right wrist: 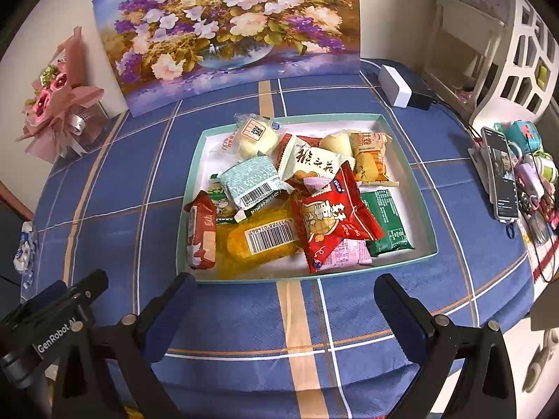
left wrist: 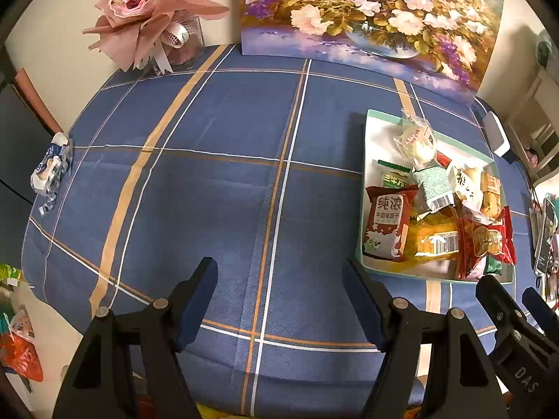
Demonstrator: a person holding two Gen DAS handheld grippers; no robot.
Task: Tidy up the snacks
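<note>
Snacks point(right wrist: 297, 202) piled in tray point(right wrist: 412, 171) on blue plaid cloth point(left wrist: 216, 188). L gripper point(left wrist: 279, 279) jaws apart, empty, over bare cloth beside tray. R gripper point(right wrist: 284, 296) spread, empty, at tray's near edge.

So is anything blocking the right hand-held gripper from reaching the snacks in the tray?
Nothing visible is. Only bare blue tablecloth lies between the open right hand-held gripper and the tray, and the snacks sit uncovered inside it.

Flower painting point(right wrist: 230, 31), pink bouquet point(left wrist: 153, 10), phone point(right wrist: 503, 171)
</note>
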